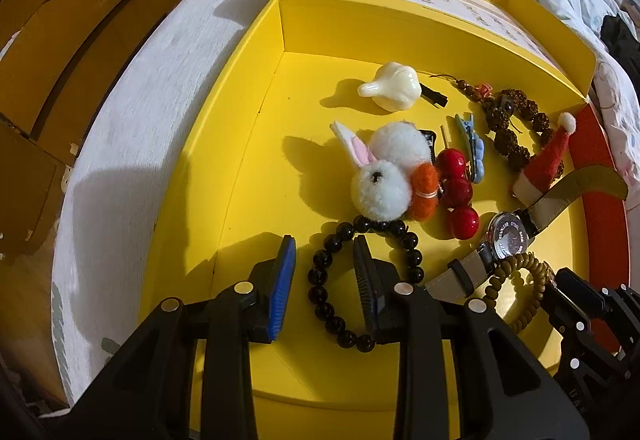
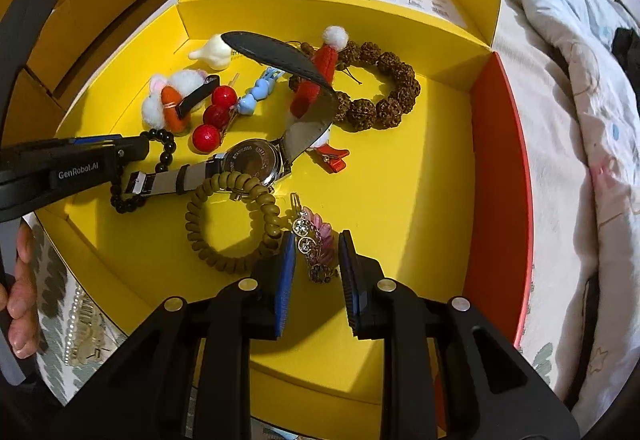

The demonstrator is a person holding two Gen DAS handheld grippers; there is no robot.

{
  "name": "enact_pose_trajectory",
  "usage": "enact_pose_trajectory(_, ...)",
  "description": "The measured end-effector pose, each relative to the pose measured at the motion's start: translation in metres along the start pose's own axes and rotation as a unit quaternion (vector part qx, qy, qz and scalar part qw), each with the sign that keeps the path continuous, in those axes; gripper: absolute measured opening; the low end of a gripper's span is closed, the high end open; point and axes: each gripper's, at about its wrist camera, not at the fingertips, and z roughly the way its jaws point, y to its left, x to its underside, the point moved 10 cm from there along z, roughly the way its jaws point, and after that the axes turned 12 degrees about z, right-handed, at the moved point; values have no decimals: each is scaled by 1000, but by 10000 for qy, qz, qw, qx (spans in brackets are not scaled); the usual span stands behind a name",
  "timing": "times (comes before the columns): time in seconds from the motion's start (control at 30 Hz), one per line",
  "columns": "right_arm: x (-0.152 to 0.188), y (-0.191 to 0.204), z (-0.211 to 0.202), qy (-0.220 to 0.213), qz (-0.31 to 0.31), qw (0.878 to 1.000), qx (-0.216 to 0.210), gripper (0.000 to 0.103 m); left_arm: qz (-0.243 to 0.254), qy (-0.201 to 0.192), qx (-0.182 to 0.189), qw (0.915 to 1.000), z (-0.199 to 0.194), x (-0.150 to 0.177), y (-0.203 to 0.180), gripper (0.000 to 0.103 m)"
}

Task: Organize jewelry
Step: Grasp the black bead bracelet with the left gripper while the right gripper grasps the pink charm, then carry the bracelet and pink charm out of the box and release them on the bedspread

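An open yellow box (image 1: 240, 160) (image 2: 400, 180) on a bed holds the jewelry. My left gripper (image 1: 324, 240) (image 2: 132, 148) points down, open, astride the left arc of a black bead bracelet (image 1: 320, 280) (image 2: 168, 152); its right finger sits inside the loop and the pads do not press the beads. My right gripper (image 2: 317, 234) (image 1: 564, 276) is shut on a pink rhinestone hair clip (image 2: 316, 248) that rests on the box floor. An olive coil hair tie (image 2: 192, 224) (image 1: 490, 290) lies just left of it, over a wristwatch (image 2: 252, 160) (image 1: 508, 236).
Further in lie a pompom bunny (image 1: 380, 188), red berries (image 1: 456, 188), a garlic charm (image 1: 396, 86), a blue clip (image 1: 476, 152), a brown seed bracelet (image 2: 396, 72), a Santa hat (image 1: 548, 156) and a red clip (image 2: 332, 158). A pearl clip (image 2: 80, 324) lies outside. A hand (image 2: 20, 280) holds the left gripper.
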Motion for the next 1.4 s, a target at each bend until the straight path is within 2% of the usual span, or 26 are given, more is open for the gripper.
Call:
enact_pose_trajectory(0.1,1,0,0,-25,-1,10000,21,23,2,6,-24,10000,-1,0,0,28)
enact_pose_trajectory(0.17,0,-3,-1,-36,35,10000,42,17,12,16,8,10000,-2,1,-2,21)
enact_pose_trajectory(0.27,0,-7,-2,-7,123,9999,-29,16,47,25,27,10000,-3,2,-6,13)
enact_pose_trajectory(0.43,-3,-13,-6,-18,298,9994,-168,16,-49,14,114,9999,-5,3,-4,10)
enact_pose_trajectory(0.6,-8,-14,-21,-129,437,9982,-395,16,-171,-79,196,9996,-11,2,1,10)
enact_pose_trajectory(0.8,-13,-14,-37,-225,517,9968,-575,16,-294,-381,322,9983,-34,-1,4,10)
enact_pose_trajectory(1.2,-11,-18,-68,-431,598,9948,-702,16,-318,-1086,479,9924,-93,-12,-7,10)
enact_pose_trajectory(1.4,-6,-19,-92,-520,575,9945,-706,16,-229,-1256,477,9907,-121,-7,-14,10)
